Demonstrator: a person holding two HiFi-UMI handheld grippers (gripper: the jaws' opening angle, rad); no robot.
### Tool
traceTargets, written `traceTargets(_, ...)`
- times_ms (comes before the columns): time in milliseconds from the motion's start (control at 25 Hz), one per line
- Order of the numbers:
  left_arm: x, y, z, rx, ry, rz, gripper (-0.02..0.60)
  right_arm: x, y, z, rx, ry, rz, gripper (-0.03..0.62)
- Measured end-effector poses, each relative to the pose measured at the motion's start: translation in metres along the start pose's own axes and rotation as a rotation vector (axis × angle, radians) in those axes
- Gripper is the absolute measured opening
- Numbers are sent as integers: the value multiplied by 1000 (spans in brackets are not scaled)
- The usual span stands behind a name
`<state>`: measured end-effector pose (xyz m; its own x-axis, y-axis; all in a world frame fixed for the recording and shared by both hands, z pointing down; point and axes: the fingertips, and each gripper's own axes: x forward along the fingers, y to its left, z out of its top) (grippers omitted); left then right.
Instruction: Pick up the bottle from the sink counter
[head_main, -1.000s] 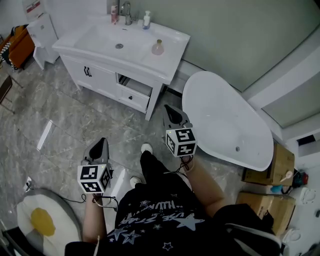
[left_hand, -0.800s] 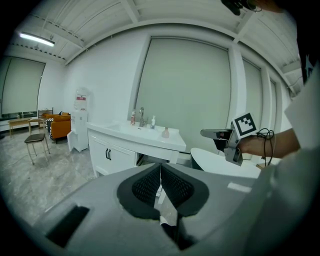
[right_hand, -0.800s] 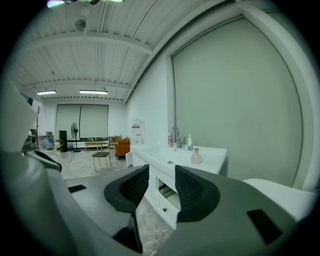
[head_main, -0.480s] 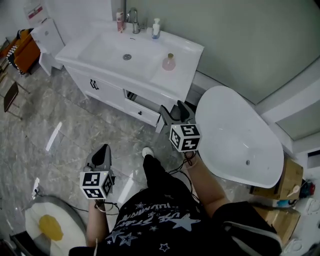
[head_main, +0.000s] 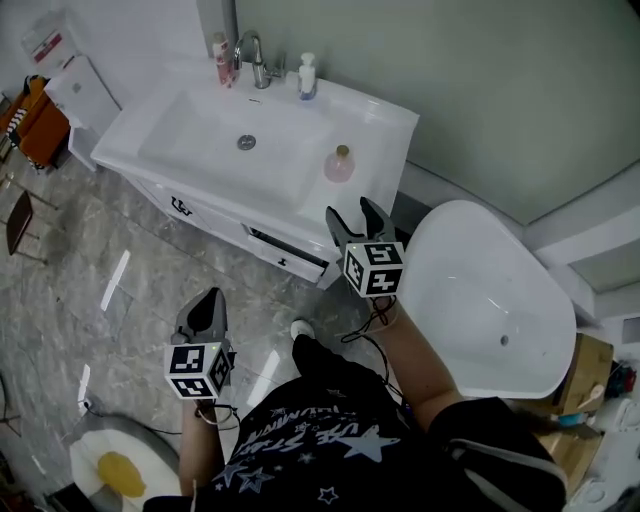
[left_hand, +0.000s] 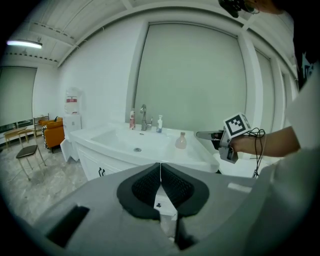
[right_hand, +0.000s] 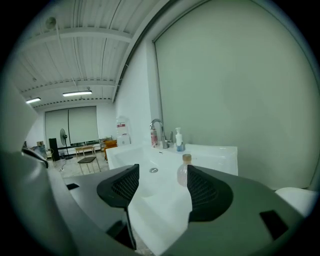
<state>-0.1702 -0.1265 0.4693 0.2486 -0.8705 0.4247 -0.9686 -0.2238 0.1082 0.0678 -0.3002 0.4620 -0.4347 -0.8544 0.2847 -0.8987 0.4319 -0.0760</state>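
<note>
A small round pink bottle (head_main: 340, 165) with a tan cap stands upright on the right side of the white sink counter (head_main: 375, 110). My right gripper (head_main: 352, 210) is open and empty, just short of the counter's front edge and pointing at the bottle. In the right gripper view the bottle (right_hand: 184, 171) shows ahead between the spread jaws of the right gripper (right_hand: 160, 182), nearer the right one and still at a distance. My left gripper (head_main: 203, 308) is low over the floor, shut and empty. From the left gripper (left_hand: 160, 165) I see the bottle (left_hand: 181, 141) and the right gripper (left_hand: 206, 134).
At the back of the counter stand a faucet (head_main: 255, 60), a white pump bottle (head_main: 307, 77) and a pink-red bottle (head_main: 220, 47). A drawer (head_main: 285, 252) under the counter is partly pulled out. A white bathtub (head_main: 485, 290) lies to the right. Boxes (head_main: 580, 375) sit far right.
My right gripper's jaws went from shut to wide open, and it moved forward to the counter's edge. The sink now lies closer in view. The left gripper stayed shut.
</note>
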Motion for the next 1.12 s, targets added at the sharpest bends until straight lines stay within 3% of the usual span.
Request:
traceTargets(480,97,24,60,57,9,29,20,103,-60,3,26,71,-11,284)
traceTargets(800,146,21,69,72,57,-68,20,140,-73,-4,35,114,-64,275)
traceTargets(1120,219,45,98,97,71,-202,20,170,-85,-14,33,171,-160,241)
